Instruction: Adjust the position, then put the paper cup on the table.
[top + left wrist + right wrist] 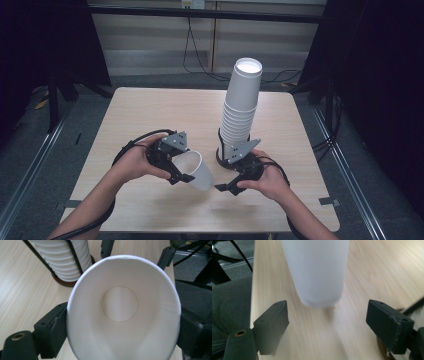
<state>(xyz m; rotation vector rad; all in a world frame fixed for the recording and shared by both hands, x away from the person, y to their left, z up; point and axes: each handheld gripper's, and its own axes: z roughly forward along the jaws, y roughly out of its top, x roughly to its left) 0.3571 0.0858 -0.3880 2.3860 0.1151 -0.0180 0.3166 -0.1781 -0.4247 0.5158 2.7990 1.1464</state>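
A single white paper cup [196, 170] lies on its side above the table, held at its rim by my left gripper [186, 172]. In the left gripper view I look into the cup [120, 305], with the left gripper [122, 332] shut on it so the rim is squeezed oval. My right gripper [222, 187] stands open just right of the cup's bottom. In the right gripper view the cup's base [318, 270] is ahead of the right gripper [327, 322], whose pads are apart and touch nothing.
A tall stack of white cups [242, 105] stands in a black wire holder on a dark round base [225, 161], right behind my right hand; the stack [65, 260] also appears in the left gripper view. The wooden table [150, 110] ends close to the person.
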